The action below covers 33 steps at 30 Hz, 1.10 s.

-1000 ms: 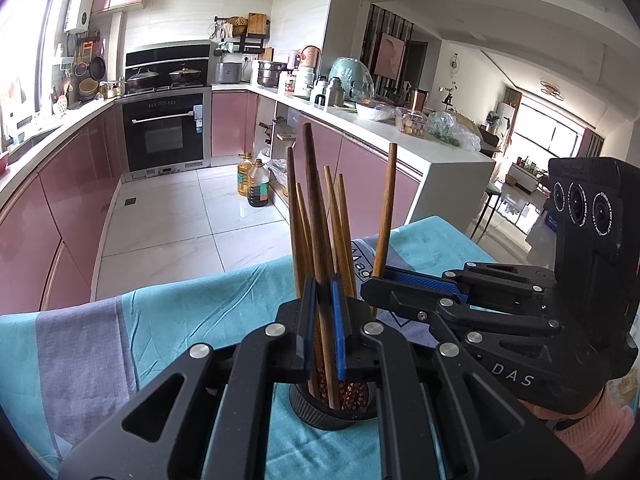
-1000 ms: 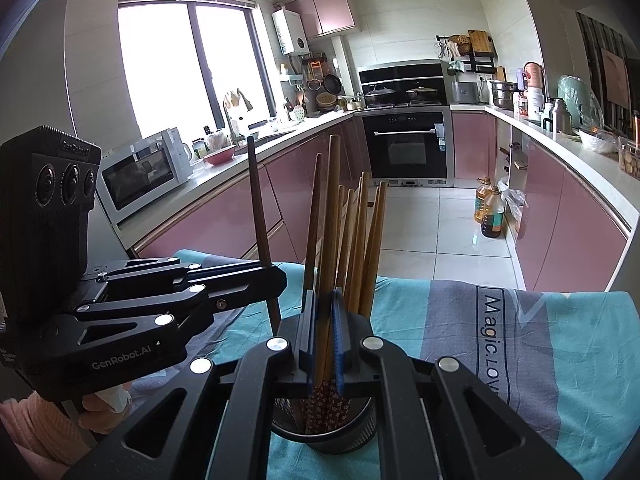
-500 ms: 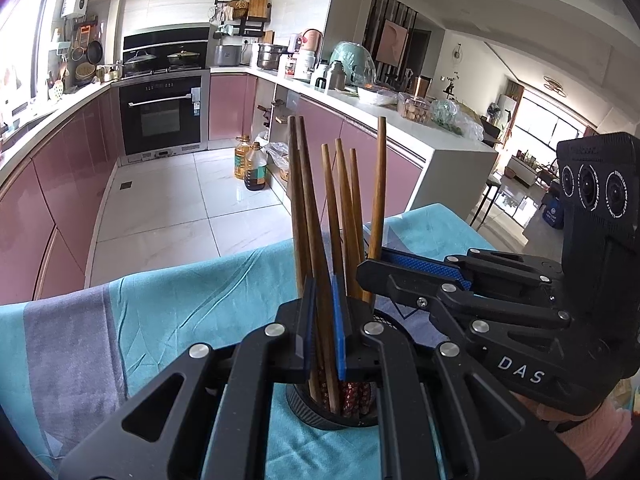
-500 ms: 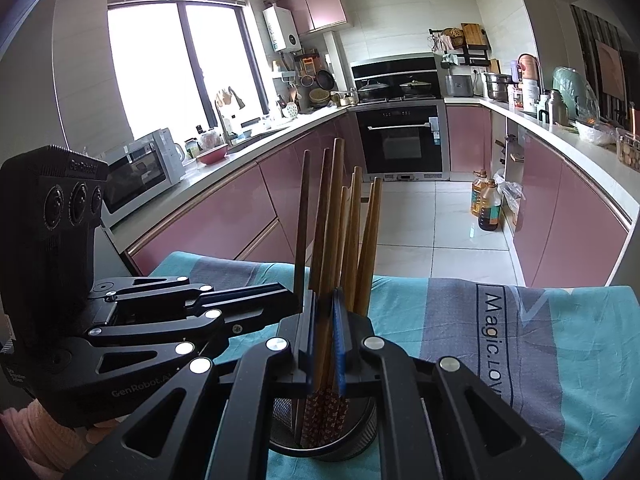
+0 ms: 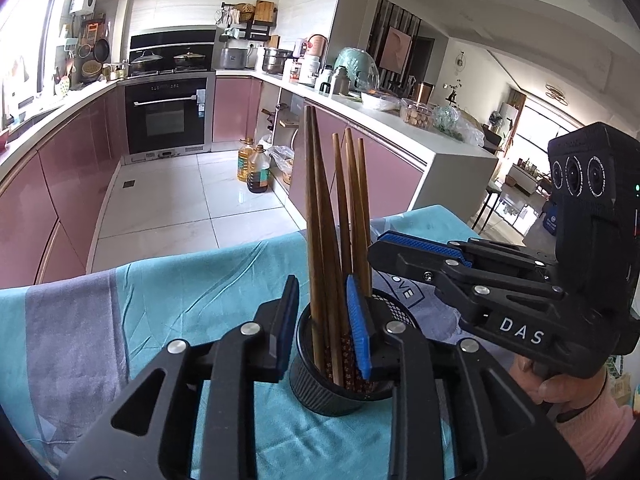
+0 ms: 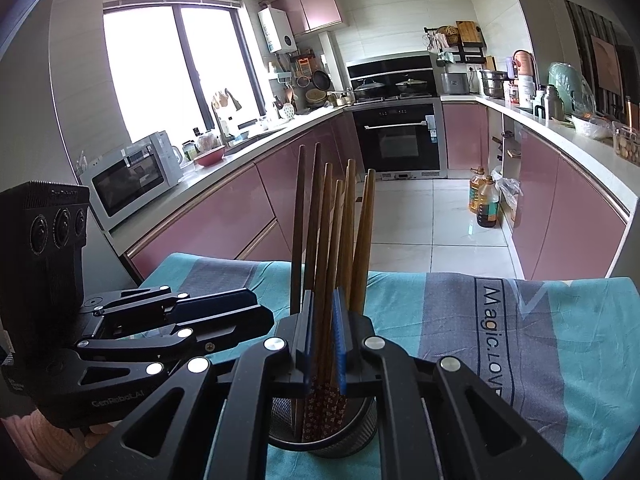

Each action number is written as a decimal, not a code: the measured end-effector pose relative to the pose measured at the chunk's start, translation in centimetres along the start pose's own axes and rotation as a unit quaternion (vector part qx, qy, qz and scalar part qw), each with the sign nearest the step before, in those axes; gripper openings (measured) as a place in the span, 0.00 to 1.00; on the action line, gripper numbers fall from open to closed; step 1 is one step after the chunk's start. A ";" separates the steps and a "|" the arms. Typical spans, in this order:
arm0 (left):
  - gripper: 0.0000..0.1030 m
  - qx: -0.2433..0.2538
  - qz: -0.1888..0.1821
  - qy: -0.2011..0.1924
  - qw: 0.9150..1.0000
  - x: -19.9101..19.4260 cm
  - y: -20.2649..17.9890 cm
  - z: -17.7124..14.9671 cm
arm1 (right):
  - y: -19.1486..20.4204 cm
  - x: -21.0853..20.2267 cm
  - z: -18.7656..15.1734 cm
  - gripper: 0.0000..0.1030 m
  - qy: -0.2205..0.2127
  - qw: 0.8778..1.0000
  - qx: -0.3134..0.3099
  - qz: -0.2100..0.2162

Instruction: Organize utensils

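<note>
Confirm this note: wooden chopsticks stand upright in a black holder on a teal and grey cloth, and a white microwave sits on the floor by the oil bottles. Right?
One thing is wrong. The microwave sits on the counter by the window, not on the floor, as the right wrist view shows. The chopsticks do stand upright in the black holder on the teal and grey cloth, and the oil bottles are on the floor.

The left gripper, clamped a second ago on brown wooden chopsticks, is opening its jaws; the blue pads now stand clear on either side of the sticks, which rest loose between them in the black mesh cylindrical holder. The single chopstick that stood apart near the right gripper's fingers earlier has joined the bunch in the holder.
</note>
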<state>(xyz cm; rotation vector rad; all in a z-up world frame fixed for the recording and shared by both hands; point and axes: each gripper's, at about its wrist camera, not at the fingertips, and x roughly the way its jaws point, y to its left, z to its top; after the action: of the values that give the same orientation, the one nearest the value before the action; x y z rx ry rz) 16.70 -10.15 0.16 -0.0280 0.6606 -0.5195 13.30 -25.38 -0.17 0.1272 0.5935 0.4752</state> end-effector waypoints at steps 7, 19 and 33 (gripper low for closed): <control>0.42 -0.001 0.023 -0.030 0.999 -2.1 0.4 -1.6 | 0.9 -1.6 -1.0 0.40 -0.014 1.000 -0.007 0.004; 0.95 0.007 0.138 -0.102 0.985 -7.3 1.2 -5.6 | 2.0 -3.5 -4.4 0.82 -0.049 0.998 -0.016 -0.026; 0.95 -0.035 0.221 -0.160 0.962 -13.4 2.8 -10.2 | 5.4 -5.8 -7.2 0.94 -0.115 0.990 -0.047 -0.068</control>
<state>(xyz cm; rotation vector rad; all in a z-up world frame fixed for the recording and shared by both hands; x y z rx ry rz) 2.99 0.03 -0.67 -0.0298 0.3509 -0.0553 2.92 -23.42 -1.82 0.0503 0.3510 0.3501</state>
